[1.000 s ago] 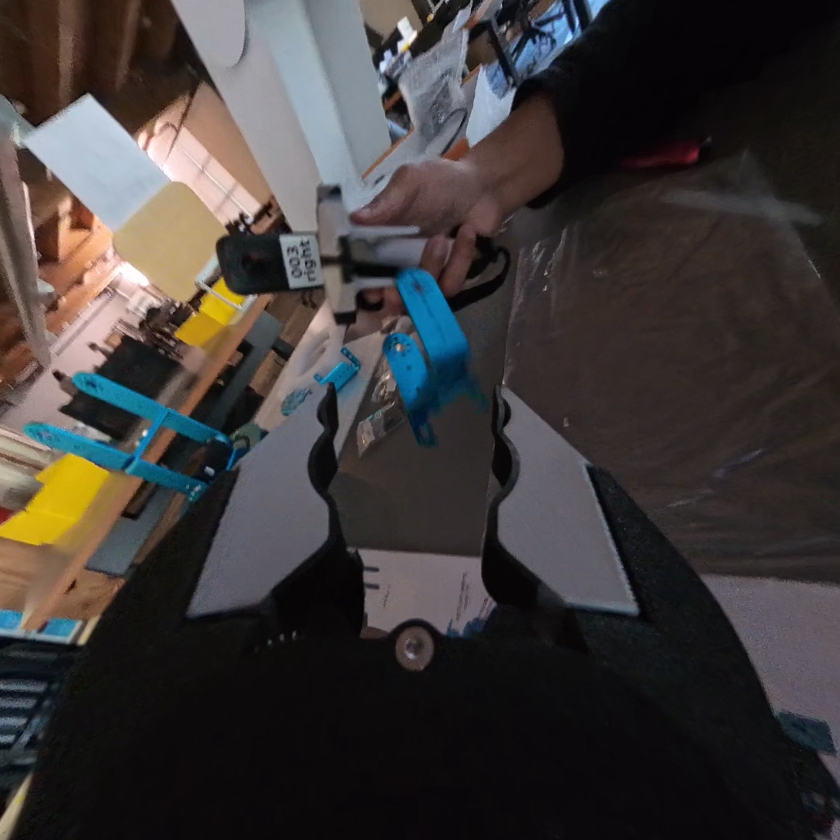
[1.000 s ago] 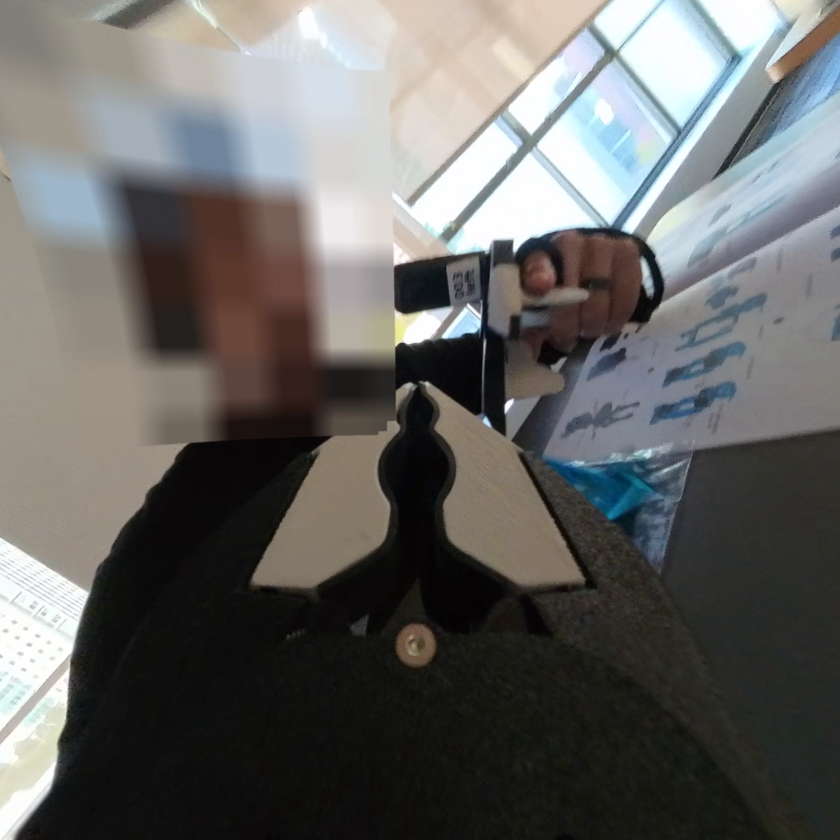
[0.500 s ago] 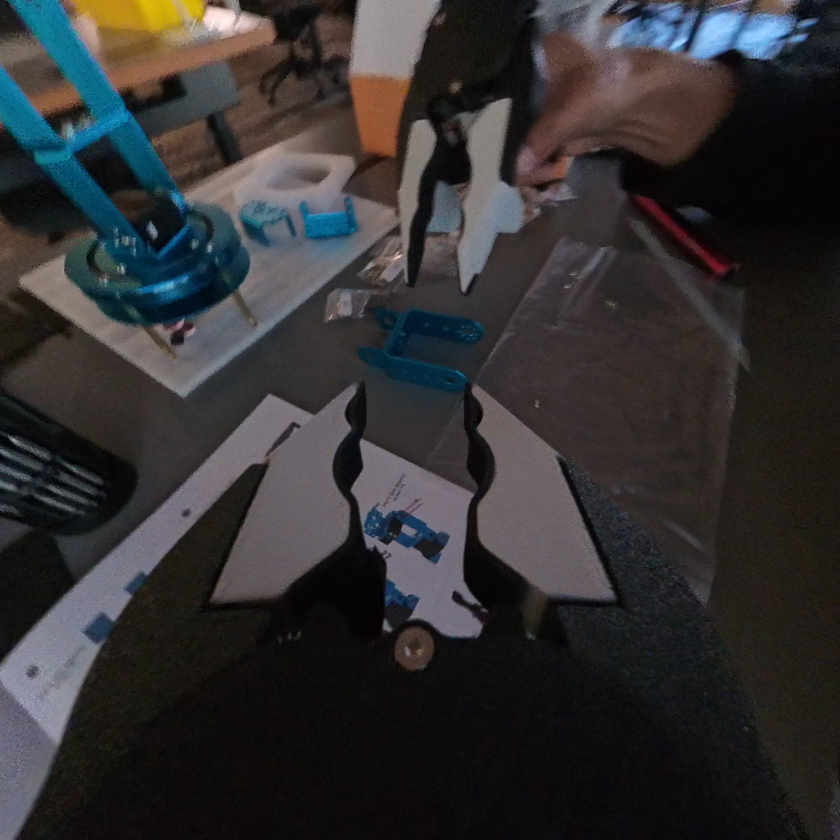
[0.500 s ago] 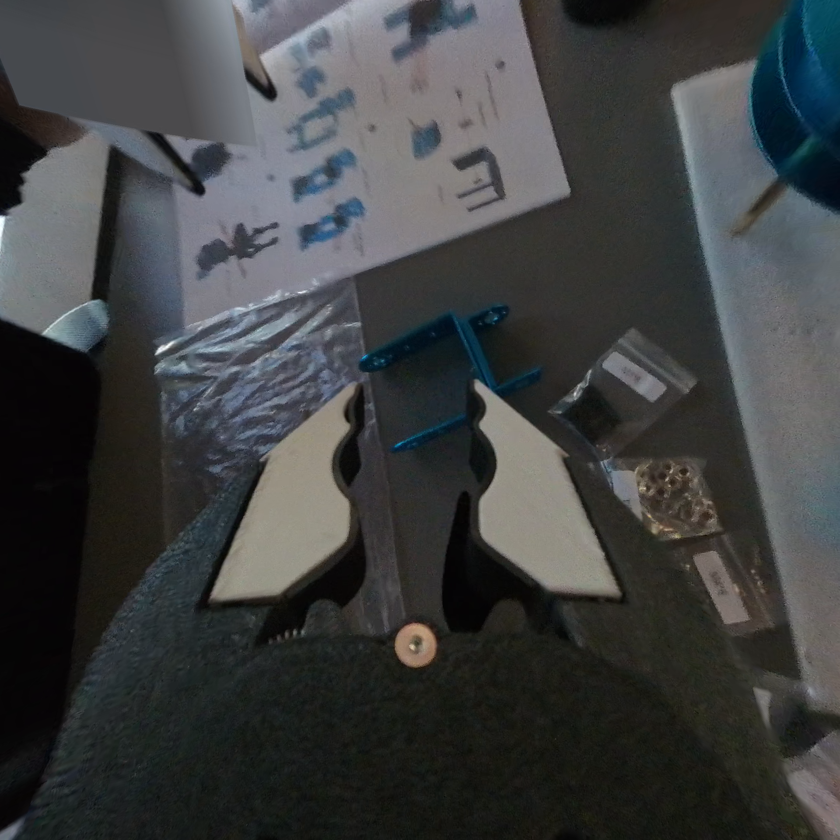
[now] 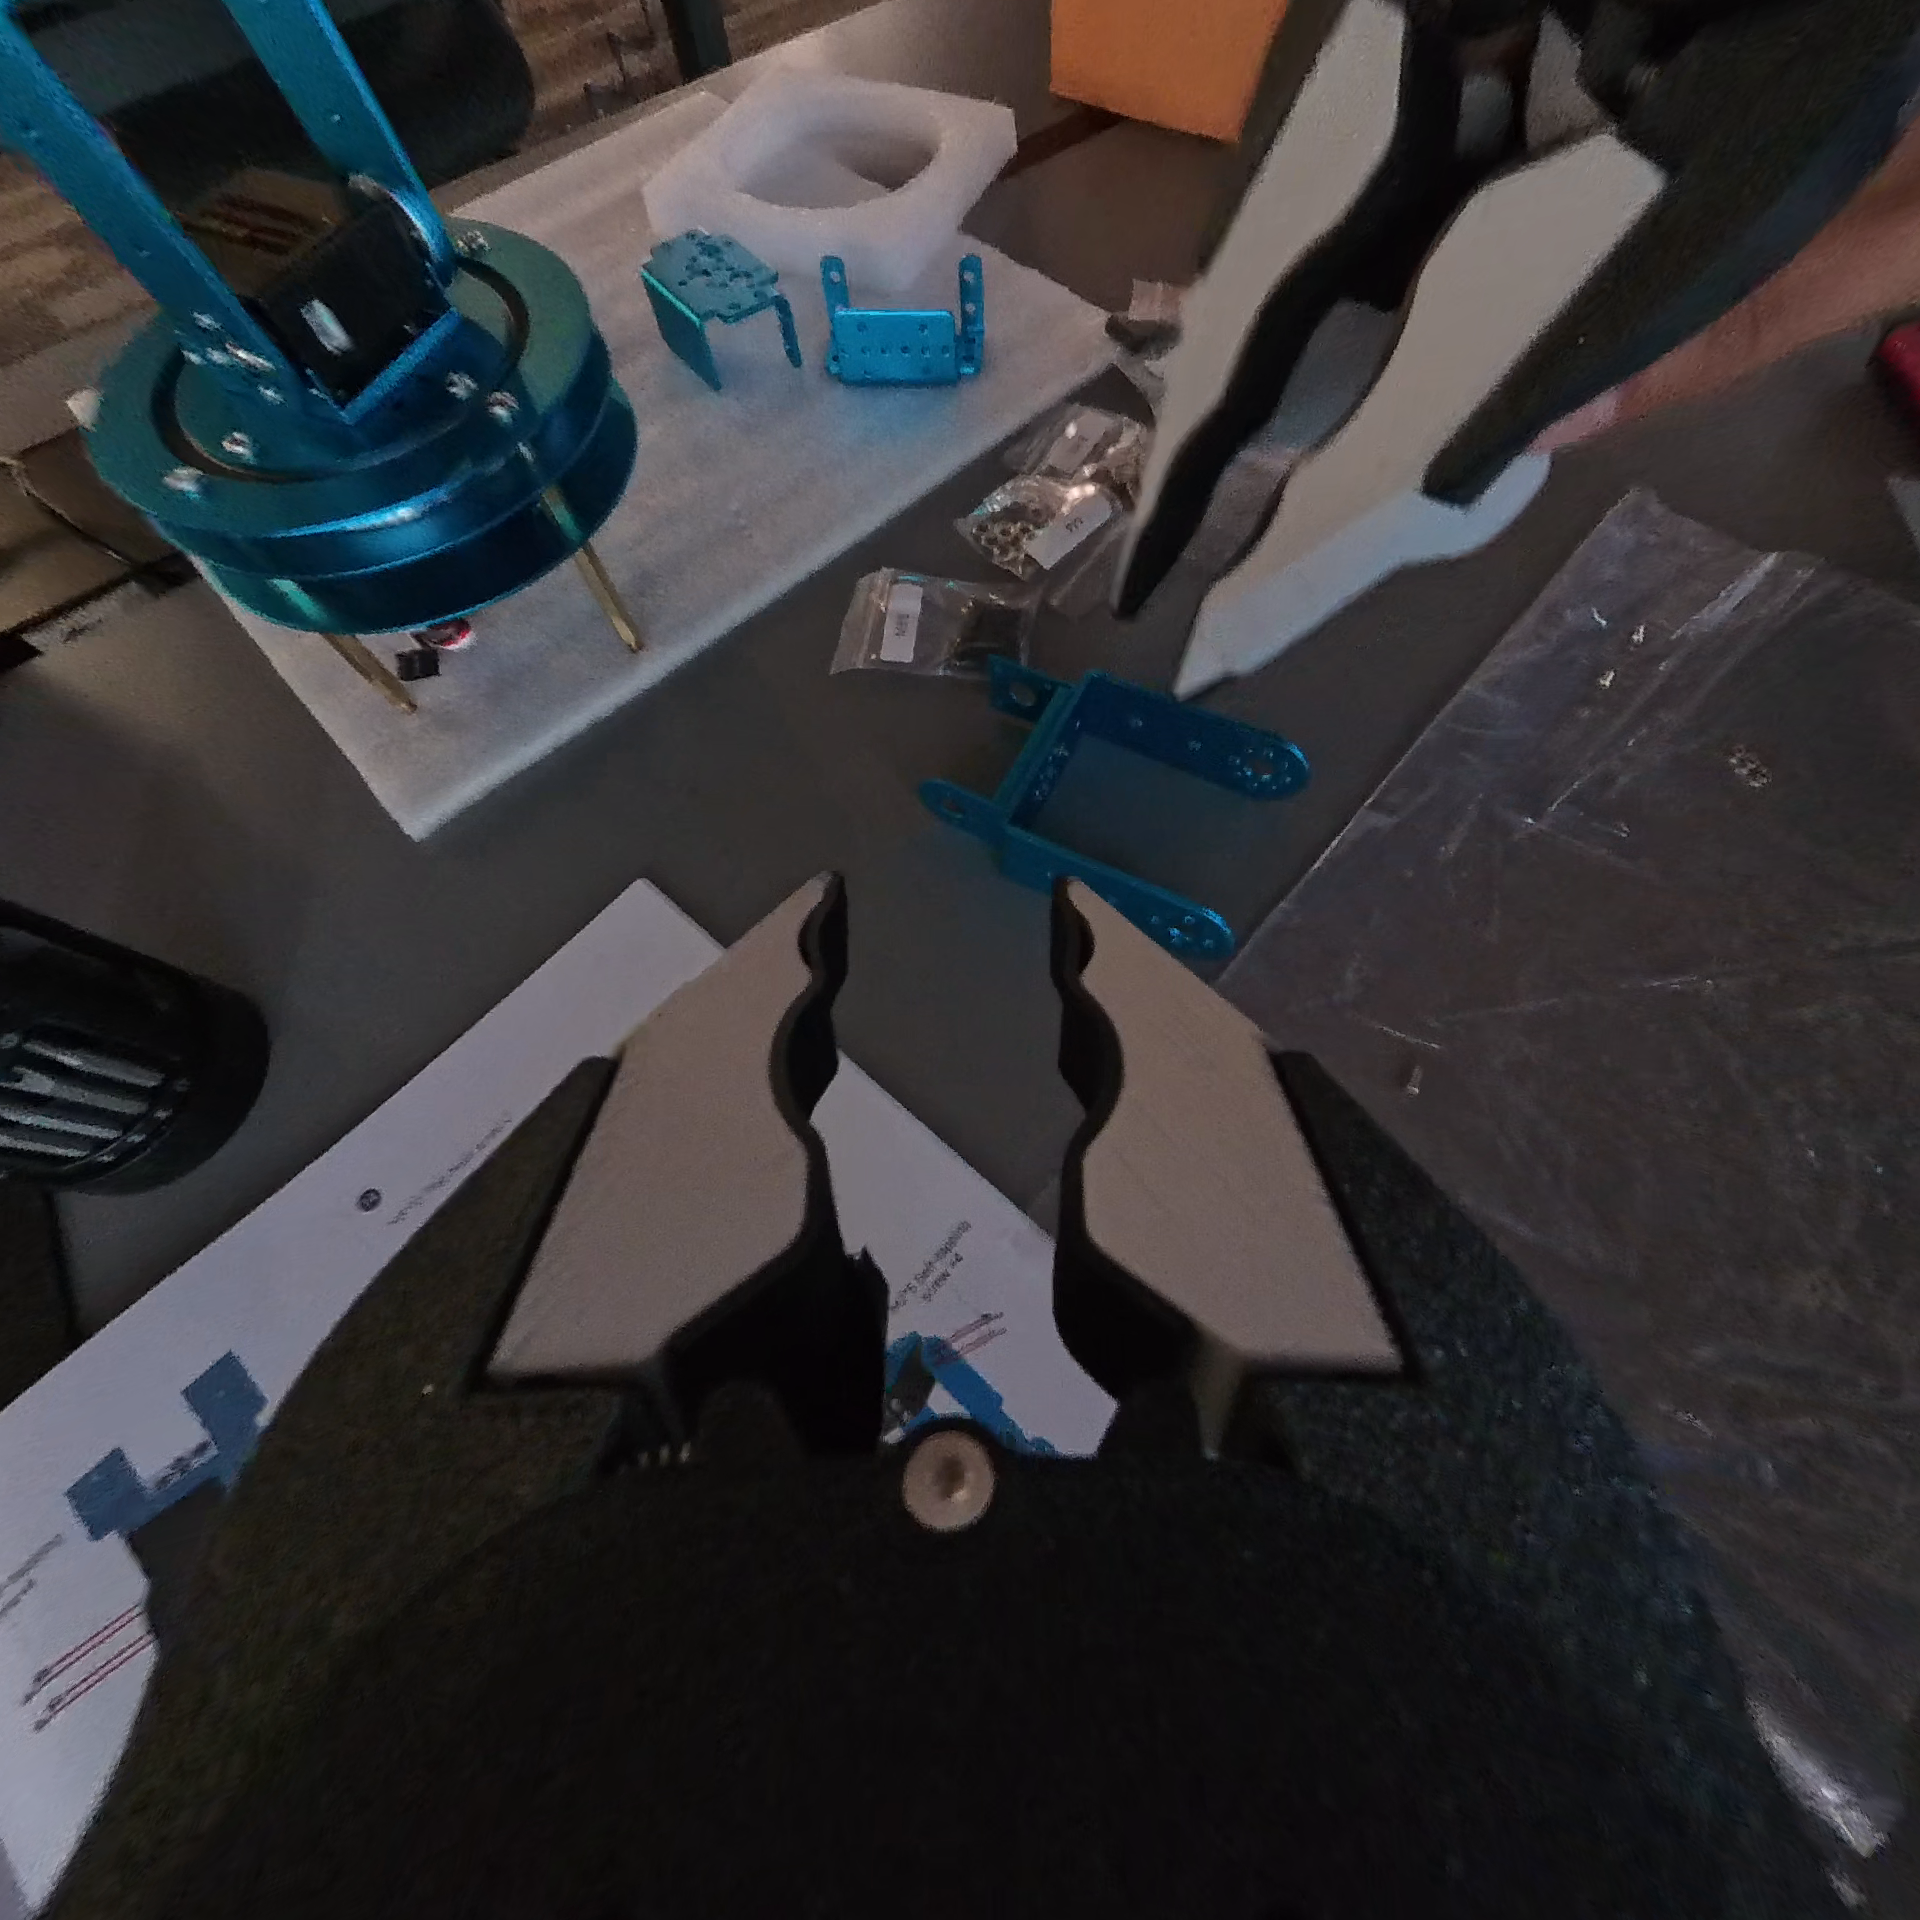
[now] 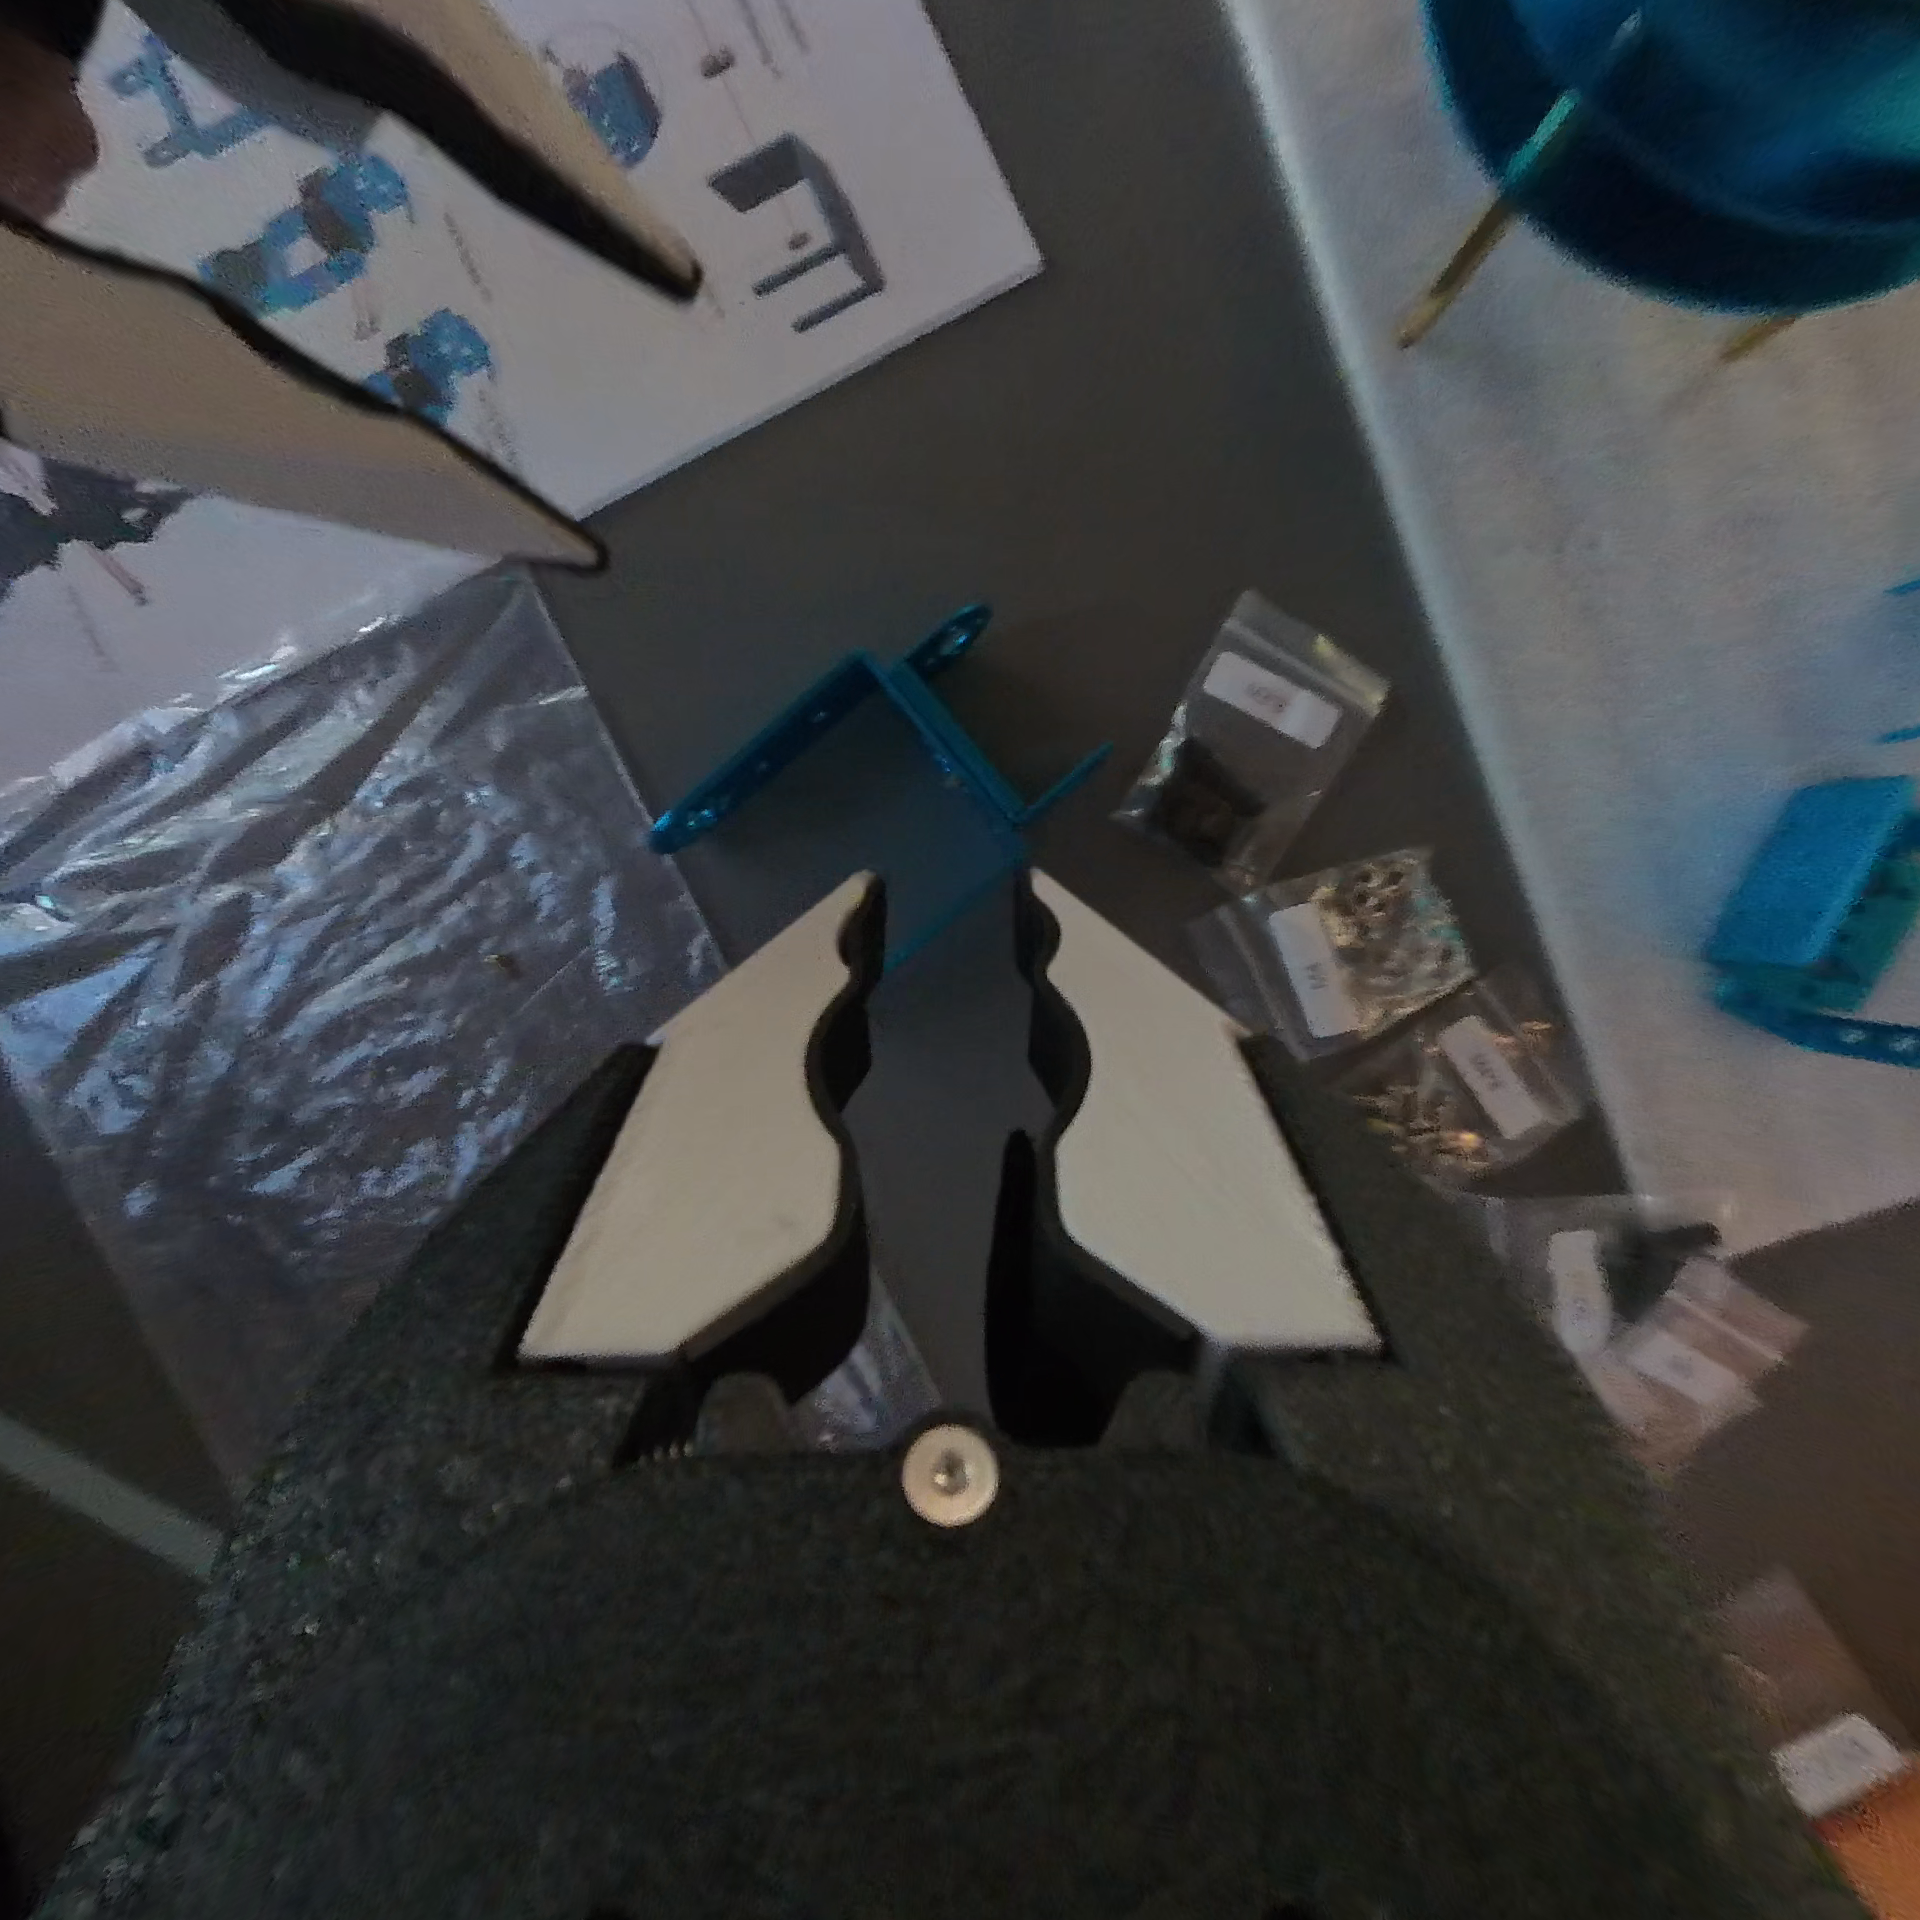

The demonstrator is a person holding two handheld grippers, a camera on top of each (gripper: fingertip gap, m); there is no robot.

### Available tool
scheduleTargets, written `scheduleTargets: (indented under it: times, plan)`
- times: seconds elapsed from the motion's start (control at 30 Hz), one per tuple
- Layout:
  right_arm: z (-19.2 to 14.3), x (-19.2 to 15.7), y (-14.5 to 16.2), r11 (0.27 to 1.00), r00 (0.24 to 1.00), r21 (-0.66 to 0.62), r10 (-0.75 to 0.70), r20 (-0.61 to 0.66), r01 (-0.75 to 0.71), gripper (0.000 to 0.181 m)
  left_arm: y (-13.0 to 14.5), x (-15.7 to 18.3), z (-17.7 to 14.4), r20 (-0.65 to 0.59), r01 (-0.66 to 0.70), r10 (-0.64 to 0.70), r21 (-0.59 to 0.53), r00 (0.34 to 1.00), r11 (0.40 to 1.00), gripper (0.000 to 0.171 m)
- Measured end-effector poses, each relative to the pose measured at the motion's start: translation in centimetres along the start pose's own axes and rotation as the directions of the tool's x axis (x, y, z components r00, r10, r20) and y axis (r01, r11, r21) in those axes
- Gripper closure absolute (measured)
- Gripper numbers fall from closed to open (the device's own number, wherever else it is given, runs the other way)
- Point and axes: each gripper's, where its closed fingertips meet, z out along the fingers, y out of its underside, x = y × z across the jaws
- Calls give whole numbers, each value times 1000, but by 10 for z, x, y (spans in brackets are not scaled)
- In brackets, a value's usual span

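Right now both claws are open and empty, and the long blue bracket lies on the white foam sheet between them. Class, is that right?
Not quite. The long blue bracket lies on the bare grey table, beside the white foam sheet, as the left wrist view shows. Both the left claw and right claw are open and empty.

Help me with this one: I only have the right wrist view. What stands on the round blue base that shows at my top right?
Observer: Two blue struts rise from the round blue base, with a black block mounted between them.
Operator: And what is beyond the small blue bracket at my right edge?
Observer: A second, teal bracket stands next to that small blue bracket, and a white foam block sits just behind both.
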Motion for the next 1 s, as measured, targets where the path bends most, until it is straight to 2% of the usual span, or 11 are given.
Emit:
scheduleTargets:
  times: [0.03,0.07,0.2,0.3,0.4,0.57,0.63,0.73,0.87,0.93,1.0]
  plan:
    - [5,-4,5,999,999,-32,33,23,-32,151,-3,-2,-3,7,6,-7,27,1000,1000,133]
    - [12,-5,10,996,998,-65,60,27,-59,146,-5,-2,-6,1,17,-17,47,1000,999,133]
    - [29,-3,20,988,995,-123,97,17,-94,152,-8,4,-20,-9,50,-49,82,999,995,133]
    - [32,1,19,988,994,-110,109,9,-107,168,-6,8,-32,17,37,-38,89,999,995,133]
    - [30,2,8,995,995,-38,96,23,-96,179,-4,8,-45,50,54,-60,109,997,993,133]
    - [13,-8,-20,989,999,148,-12,48,5,180,11,22,-51,-47,256,-252,132,966,958,124]
    - [-8,-16,-37,962,998,267,-62,5,58,181,11,36,-51,-129,355,-337,161,933,921,115]
    - [-48,-41,-57,883,984,436,-145,-100,175,180,-13,59,-61,-307,509,-428,271,850,817,103]
    - [-103,-74,-72,713,929,605,-196,-313,354,180,-51,78,-86,-473,627,-434,408,767,664,103]
    - [-120,-92,-70,648,918,655,-210,-337,389,180,-65,84,-101,-500,623,-391,484,773,615,115]
    - [-134,-106,-66,598,919,700,-213,-333,392,180,-75,89,-117,-477,568,-322,577,818,587,116]
